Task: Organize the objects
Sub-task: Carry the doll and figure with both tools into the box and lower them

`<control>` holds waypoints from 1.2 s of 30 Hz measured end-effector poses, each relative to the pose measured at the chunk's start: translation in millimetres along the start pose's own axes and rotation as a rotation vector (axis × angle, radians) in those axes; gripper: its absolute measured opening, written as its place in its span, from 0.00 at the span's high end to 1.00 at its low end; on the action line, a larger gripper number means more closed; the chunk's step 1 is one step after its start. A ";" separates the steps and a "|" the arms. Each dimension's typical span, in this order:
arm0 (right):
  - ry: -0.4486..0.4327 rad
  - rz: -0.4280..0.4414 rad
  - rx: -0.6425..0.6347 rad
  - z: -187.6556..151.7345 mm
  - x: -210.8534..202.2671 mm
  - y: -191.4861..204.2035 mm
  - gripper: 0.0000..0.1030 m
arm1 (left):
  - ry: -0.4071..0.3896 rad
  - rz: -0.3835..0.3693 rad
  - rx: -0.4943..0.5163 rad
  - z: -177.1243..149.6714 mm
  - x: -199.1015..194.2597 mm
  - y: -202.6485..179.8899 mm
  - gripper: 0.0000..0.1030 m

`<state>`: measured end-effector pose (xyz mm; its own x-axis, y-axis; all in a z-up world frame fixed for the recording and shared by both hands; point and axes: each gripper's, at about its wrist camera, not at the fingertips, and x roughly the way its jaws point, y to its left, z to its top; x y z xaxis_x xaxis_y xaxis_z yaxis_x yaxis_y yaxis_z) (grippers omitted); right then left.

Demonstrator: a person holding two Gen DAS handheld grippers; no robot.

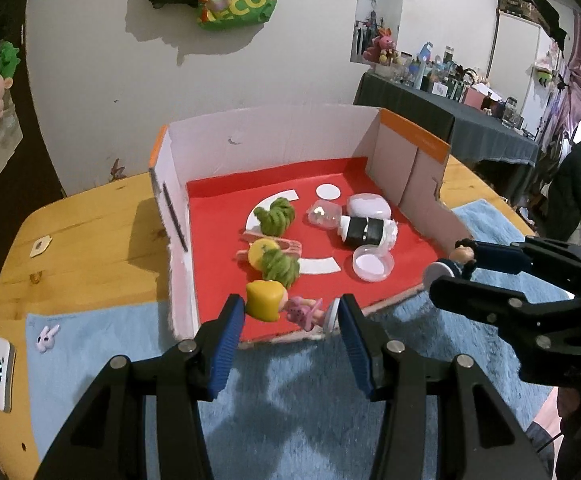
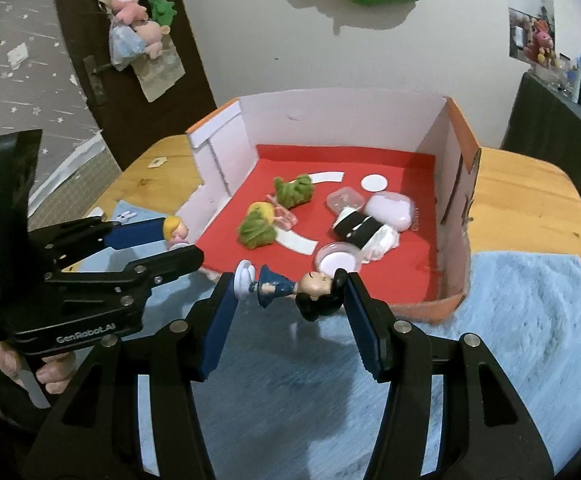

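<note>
My left gripper (image 1: 290,312) is shut on a blonde doll in pink (image 1: 278,306), held sideways just above the front edge of the open box (image 1: 274,136). My right gripper (image 2: 290,288) is shut on a black-haired doll in blue (image 2: 286,286), also held sideways at the box's front edge. The right gripper shows in the left wrist view (image 1: 450,268), the left gripper in the right wrist view (image 2: 178,240). On the box's red floor lie two green yarn bundles (image 1: 278,216), a yellow disc (image 1: 261,251), pink clips, a black-and-white roll (image 1: 364,232) and clear capsules (image 1: 372,262).
The box stands on a wooden table (image 1: 90,248) with a blue fluffy mat (image 1: 290,408) in front. A small bunny charm (image 1: 47,337) and a white device (image 1: 0,372) lie at the left. A wall is behind; a cluttered dark table (image 1: 450,100) stands far right.
</note>
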<state>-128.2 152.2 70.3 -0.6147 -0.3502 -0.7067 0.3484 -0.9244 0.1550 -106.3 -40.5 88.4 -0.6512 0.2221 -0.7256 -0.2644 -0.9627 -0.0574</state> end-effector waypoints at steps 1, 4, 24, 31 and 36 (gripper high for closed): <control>0.006 -0.007 0.002 1.9 3.5 -2.8 0.49 | 0.005 0.000 0.001 2.4 3.3 -0.5 0.50; 0.026 -0.024 0.005 6.4 14.0 -11.2 0.49 | 0.021 -0.003 0.001 7.2 11.7 -0.4 0.50; 0.164 -0.087 -0.032 13.6 59.6 -30.6 0.49 | 0.186 -0.020 -0.009 9.0 66.2 3.9 0.50; 0.185 -0.088 -0.036 13.4 67.0 -33.6 0.49 | 0.199 -0.016 -0.022 7.4 73.5 8.1 0.50; 0.182 -0.079 -0.028 16.2 65.2 -34.6 0.49 | 0.200 0.003 -0.016 7.7 76.8 5.0 0.50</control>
<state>-191.7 158.9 30.1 -0.5041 -0.2412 -0.8293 0.3249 -0.9426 0.0767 -163.1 -27.1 37.6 -0.4970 0.1855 -0.8477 -0.2503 -0.9660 -0.0647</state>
